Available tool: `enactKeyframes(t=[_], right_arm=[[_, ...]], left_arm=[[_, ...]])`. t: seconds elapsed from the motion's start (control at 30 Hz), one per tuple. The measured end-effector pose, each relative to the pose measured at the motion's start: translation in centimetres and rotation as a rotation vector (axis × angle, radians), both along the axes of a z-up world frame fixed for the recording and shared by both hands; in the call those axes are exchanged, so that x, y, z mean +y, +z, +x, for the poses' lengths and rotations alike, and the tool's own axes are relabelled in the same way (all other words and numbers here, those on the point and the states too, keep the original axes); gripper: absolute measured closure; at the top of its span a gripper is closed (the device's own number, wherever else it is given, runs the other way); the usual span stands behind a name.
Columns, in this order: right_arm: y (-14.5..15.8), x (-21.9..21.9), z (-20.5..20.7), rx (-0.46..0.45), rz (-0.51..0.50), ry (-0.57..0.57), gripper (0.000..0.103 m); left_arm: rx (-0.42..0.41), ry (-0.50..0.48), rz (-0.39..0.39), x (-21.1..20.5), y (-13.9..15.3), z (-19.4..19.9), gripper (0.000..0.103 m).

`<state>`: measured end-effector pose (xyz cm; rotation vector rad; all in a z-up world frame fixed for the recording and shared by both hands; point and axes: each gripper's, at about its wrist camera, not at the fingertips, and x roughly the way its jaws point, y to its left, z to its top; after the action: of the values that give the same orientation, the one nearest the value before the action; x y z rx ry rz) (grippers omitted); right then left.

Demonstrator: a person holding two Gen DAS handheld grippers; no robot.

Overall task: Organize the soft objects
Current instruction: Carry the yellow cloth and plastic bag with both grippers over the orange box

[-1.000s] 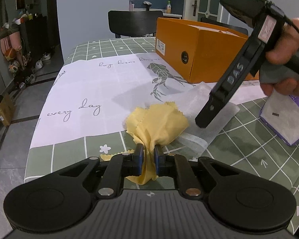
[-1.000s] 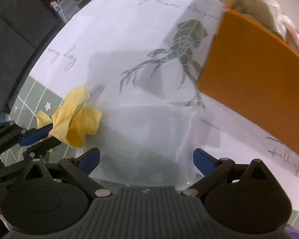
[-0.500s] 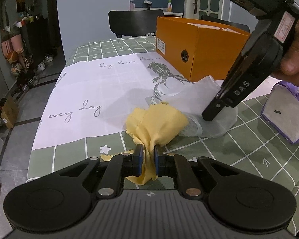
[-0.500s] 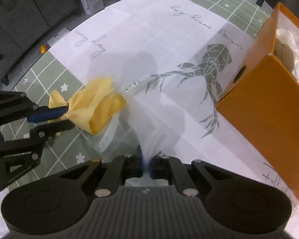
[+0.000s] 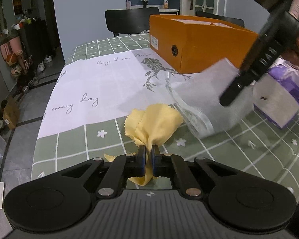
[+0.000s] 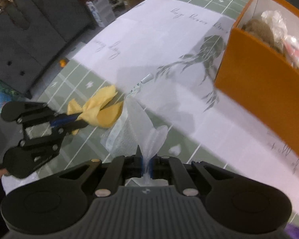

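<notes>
Soft cloth, sheer mesh and matt plastic over a printed table covering

The crumpled yellow cloth with pinked zigzag edges (image 5: 156,122) looks matt and soft; the translucent white mesh bag (image 5: 207,97) is thin, gauzy, with a glossy clear plastic edge strip. The left gripper's black plastic body (image 5: 148,156) is matt, ribbed on top, with small shiny metal rivets, and the right gripper (image 6: 147,162) matches it. The orange rectangular cardboard box (image 5: 199,43) is smooth, faintly satin. The green-checked tablecloth (image 5: 249,149) looks smooth; the white printed sheet (image 5: 109,83) lies flat and matt.

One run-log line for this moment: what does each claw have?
left claw: shut on crumpled yellow cloth | right claw: shut on translucent white mesh bag, raised off table | open orange cardboard box: holds soft items
</notes>
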<state>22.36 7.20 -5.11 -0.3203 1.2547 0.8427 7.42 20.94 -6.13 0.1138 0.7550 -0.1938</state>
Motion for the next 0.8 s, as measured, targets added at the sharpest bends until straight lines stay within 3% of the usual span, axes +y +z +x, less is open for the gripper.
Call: enactKeyframes(t=[0.2,0.4,0.57,0.8], right_arm=[[0.4,-2.8,-4.7,0.070,0.036,0.078,0.101],[0.5,-7.6,-8.3,0.161,0.041,0.095,0.101],[-0.2,-13.8,-9.3,0.190,-0.014,0.013,0.100],[-0.2,-23.9,-7.6,0.186,-0.095,-0.200,0.100]], left_arm=[[0.021,-0.052,-0.011,0.3,0.8,-2.7,0.097],[0.005,-0.042,-0.033,1.0,1.6,-4.0,0.097],[0.010,-0.079,-0.030,0.3,2.3,-2.9,0.097],[0.020,-0.128,-0.022,-1.9,2.6,0.0,0.097]])
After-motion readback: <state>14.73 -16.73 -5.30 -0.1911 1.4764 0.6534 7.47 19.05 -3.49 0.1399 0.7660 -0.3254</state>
